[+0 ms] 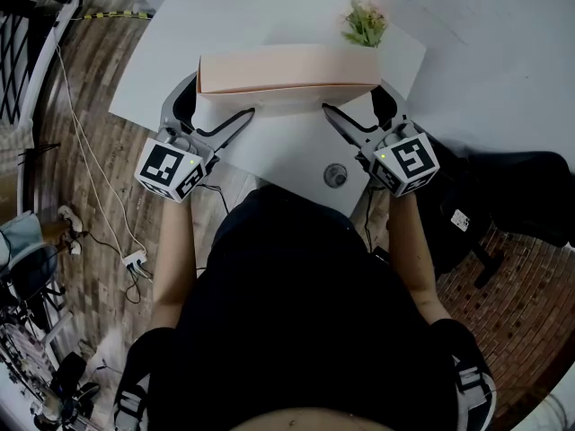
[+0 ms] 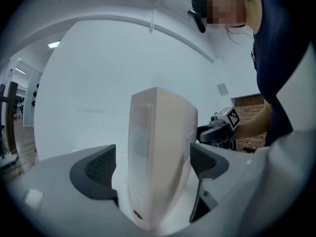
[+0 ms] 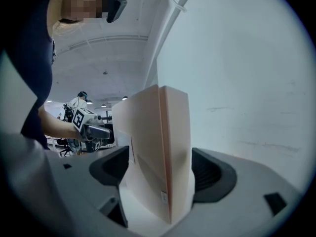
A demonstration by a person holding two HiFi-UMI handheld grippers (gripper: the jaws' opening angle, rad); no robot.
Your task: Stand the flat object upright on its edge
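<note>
The pink box [image 1: 287, 68] stands upright on one long edge on the white table [image 1: 278, 155], its long axis running from one gripper to the other and its broad faces turned toward and away from the person. Each end of it sits inside a gripper's reach.

The left gripper [image 1: 220, 102] is released: its jaws straddle the box's end, and in the left gripper view a strip of table shows between one pad and the box's face while the other pad lies just against it. The right gripper [image 1: 355, 102] has the opposite end between its jaws, and in the right gripper view both pads meet the box's faces with no gap showing, a light grasp.

Beyond the right gripper's tips, near the table's far corner, is a small green plant [image 1: 364, 23]. Behind both grippers the table runs on to its near edge, with a small round fitting [image 1: 335, 175] beside the right gripper's marker cube.
</note>
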